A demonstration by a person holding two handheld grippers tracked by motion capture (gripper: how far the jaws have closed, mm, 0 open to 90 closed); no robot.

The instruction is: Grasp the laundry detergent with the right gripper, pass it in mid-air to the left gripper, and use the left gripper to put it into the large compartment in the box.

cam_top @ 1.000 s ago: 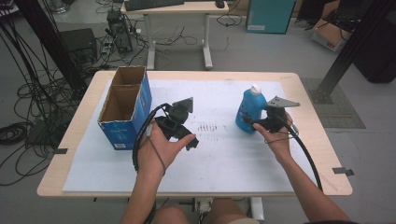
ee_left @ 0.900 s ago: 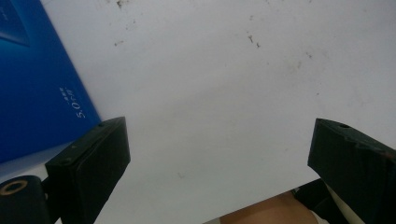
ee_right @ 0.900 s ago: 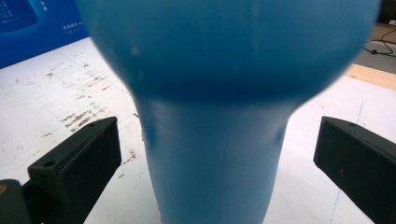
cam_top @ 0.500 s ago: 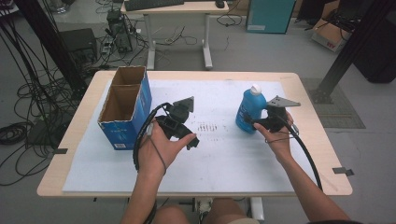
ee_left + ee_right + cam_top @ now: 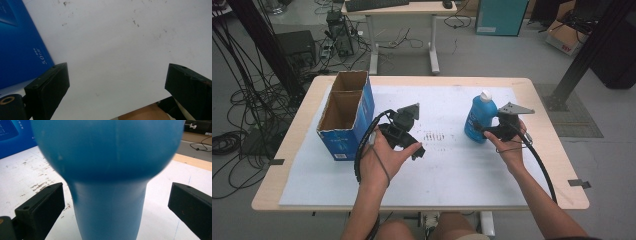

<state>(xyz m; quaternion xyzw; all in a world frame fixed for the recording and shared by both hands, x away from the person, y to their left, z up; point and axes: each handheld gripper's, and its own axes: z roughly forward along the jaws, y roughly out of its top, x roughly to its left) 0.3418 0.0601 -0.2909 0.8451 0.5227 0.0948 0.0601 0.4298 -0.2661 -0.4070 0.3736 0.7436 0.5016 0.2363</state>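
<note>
Nothing much has moved since the earlier frames: both hands and the bottle sit where they were, so this is a pause right before the grab.

Right claw (image 5: 116, 202): jaws wide, nothing clamped. The blue bottle (image 5: 107, 170) stands upright straight ahead of it, narrow waist sitting between the two jaws with clear gap on both sides, a bit more on the far-right jaw's side. From above, the bottle (image 5: 480, 119) is just in front of the right claw (image 5: 487, 132), white cap up, base on the white mat (image 5: 462, 165).

Left claw (image 5: 117, 82): also wide and empty, pointed down at bare mat. The blue cardboard box (image 5: 17, 45) is off to its left, close by but not touching. From above, the left claw (image 5: 409, 145) sits beside the box (image 5: 346, 117), which is open-topped and looks like the likely drop target.

Step in hand, my read: close on the bottle.
- Shift slightly so the waist is centred between the jaws before closing, else one jaw hits first and shoves it sideways.
- Grip the narrow waist, under the wider bulge, so the shoulder stops it slipping down.
- Keep the jaws level and close slowly; smooth plastic, tall shape, it will tip easily.
- Lift straight up before heading for the box.
</note>
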